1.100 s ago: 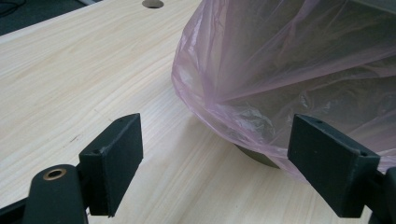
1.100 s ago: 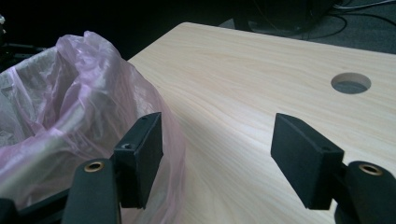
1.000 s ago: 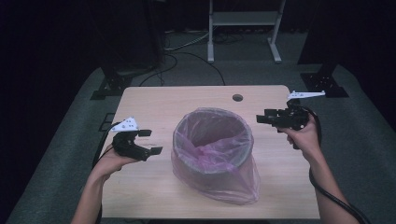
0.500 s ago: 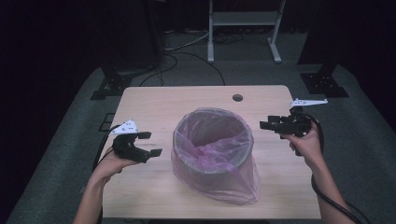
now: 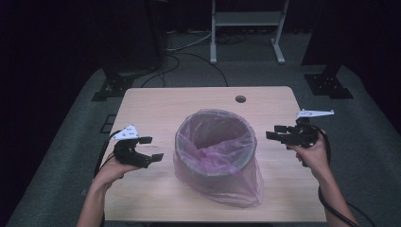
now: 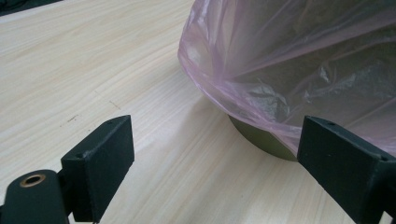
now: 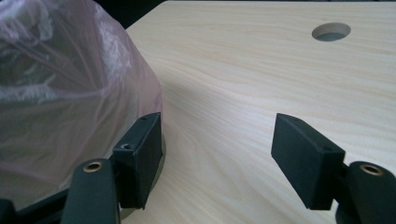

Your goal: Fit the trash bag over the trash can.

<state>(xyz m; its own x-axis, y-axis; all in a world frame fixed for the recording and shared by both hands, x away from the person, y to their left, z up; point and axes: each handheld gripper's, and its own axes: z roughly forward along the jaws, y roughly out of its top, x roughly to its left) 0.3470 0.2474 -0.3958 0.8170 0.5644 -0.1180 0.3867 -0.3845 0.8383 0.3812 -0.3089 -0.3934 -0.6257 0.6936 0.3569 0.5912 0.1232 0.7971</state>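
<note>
A round dark bin (image 5: 189, 163) lined with a pink plastic bag (image 5: 215, 151) stands in the middle of the wooden table (image 5: 156, 109). The bag's loose skirt drapes over the bin's sides down to the tabletop. My left gripper (image 5: 152, 148) is open a short way left of the bin and points at it, with nothing between its jaws. In the left gripper view (image 6: 219, 172) the bag (image 6: 289, 60) and the bin's dark base (image 6: 261, 137) lie just ahead. My right gripper (image 5: 274, 132) is open to the right of the bin. In the right gripper view (image 7: 222, 156) the bag (image 7: 70, 93) sits beside its left jaw.
A round cable hole (image 5: 240, 99) pierces the table near its far edge, also the hole (image 7: 330, 31) ahead of the right gripper. Black stand feet (image 5: 111, 87), cables (image 5: 189, 56) and a white frame (image 5: 246, 28) sit on the dark floor beyond the table.
The right gripper has come down and toward the person along the table's right side, a little farther from the bin. The left gripper has barely shifted. Both stay open.
</note>
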